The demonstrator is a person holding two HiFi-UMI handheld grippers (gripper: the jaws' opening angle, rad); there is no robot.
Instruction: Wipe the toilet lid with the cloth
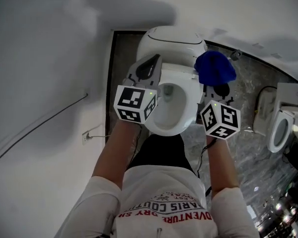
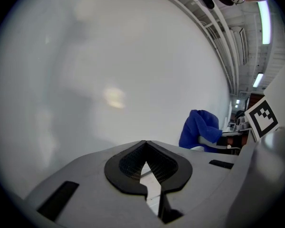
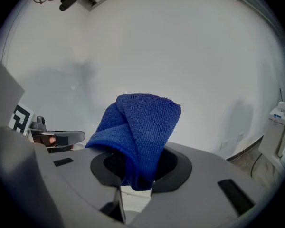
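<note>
I am holding the right claw clenched on the blue cloth, which is bunching up in a thick fold out of the pads and hanging over toward the left claw's side. The left claw is pinched shut on nothing, its tips meeting with only a sliver of white showing below them. Ahead of both claws is the white rounded shell that I am reading as the toilet lid, though it could be the cistern top. The open toilet seat is lying under and between the two claws. To wipe well, I am judging that the cloth's broad folded face should meet the lid flat rather than with the claw's hard tips. It should press lightly and sweep in overlapping passes, with the empty left claw staying out of the path. The head view alone is giving me the layout: the seat, the shell beyond it, and a second toilet well off to the right claw's outer side. The right gripper view alone is showing how deep the cloth is sitting between the pads. The left gripper view is catching the cloth from the side, next to the right claw's marker cube.
</note>
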